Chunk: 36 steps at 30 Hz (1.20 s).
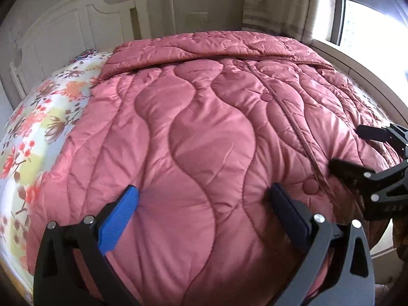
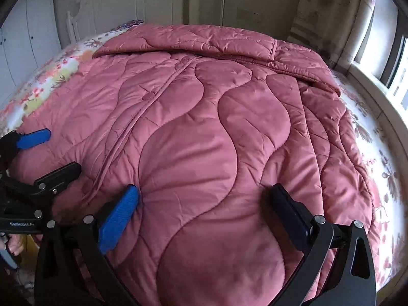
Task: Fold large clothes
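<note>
A large pink quilted coat (image 1: pixel 204 132) lies spread on the bed, front up, with a snap placket running down it; it also fills the right wrist view (image 2: pixel 204 132). Its far part is folded over near the headboard. My left gripper (image 1: pixel 204 196) is open, its fingertips pressed into the coat's near hem on the left half. My right gripper (image 2: pixel 205 193) is open, its fingertips pressed into the near hem on the right half. The right gripper shows at the right edge of the left wrist view (image 1: pixel 357 150), the left gripper at the left edge of the right wrist view (image 2: pixel 53 153).
The coat rests on a floral bedsheet (image 1: pixel 38 117), also visible at the right (image 2: pixel 382 158). A white headboard (image 1: pixel 63 25) stands at the far end. A window and sill (image 1: pixel 357 25) run along the right side. White cabinets (image 2: pixel 20 38) stand at the left.
</note>
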Tool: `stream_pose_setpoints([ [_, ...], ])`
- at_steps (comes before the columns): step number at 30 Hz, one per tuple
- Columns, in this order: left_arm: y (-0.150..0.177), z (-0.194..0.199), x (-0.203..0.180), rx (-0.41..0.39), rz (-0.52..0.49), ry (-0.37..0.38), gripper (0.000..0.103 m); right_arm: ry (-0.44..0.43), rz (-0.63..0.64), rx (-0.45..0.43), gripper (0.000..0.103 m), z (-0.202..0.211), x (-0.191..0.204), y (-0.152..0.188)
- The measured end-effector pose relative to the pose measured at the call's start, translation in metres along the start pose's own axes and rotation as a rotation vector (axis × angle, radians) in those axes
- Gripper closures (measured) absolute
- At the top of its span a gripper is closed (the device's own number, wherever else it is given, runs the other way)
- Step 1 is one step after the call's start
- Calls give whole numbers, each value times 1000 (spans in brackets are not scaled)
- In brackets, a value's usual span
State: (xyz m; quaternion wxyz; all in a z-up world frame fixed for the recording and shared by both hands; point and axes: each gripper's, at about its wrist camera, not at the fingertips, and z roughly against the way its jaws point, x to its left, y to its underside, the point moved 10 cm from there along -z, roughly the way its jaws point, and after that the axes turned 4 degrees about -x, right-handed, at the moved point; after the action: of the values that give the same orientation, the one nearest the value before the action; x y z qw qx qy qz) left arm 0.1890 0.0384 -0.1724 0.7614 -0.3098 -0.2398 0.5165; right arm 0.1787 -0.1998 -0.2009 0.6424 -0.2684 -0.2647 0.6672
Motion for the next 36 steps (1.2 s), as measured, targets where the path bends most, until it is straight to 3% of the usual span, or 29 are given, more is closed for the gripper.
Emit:
stream_pose_setpoints([
  [5,7,21,57,-43,110,-78,2,18,3,-3,5,15,-11,7],
  [7,26,24,92,-27,161,-152,2,62,-17,-35,5,24,-36,13],
  [9,34,28,104,-56,184,-121,2,114,-61,-43,4,26,-62,28],
  [10,37,31,106,-57,161,-145,2,125,-96,-33,4,27,-76,39],
  [12,38,34,105,-51,154,-167,2,50,-181,-62,4,29,-90,51],
  [15,36,42,97,-33,184,-174,3,105,-138,-63,4,36,-89,55],
  [18,27,64,58,-98,137,-59,3,142,-157,-68,5,46,-80,50],
  [21,25,72,13,-137,-5,-4,2,88,-77,-140,5,60,-41,41],
  [24,42,54,-10,-98,-137,-67,2,40,40,-142,5,52,1,42],
  [25,42,55,-9,-127,-122,-69,2,57,69,-109,5,41,9,48],
  [26,43,53,-8,-119,-107,-53,2,56,61,-129,5,40,12,48],
  [29,45,46,-1,-60,-25,21,2,-24,-21,-105,4,36,2,50],
  [36,46,47,1,-62,-36,7,2,2,-4,-89,5,45,-6,52],
])
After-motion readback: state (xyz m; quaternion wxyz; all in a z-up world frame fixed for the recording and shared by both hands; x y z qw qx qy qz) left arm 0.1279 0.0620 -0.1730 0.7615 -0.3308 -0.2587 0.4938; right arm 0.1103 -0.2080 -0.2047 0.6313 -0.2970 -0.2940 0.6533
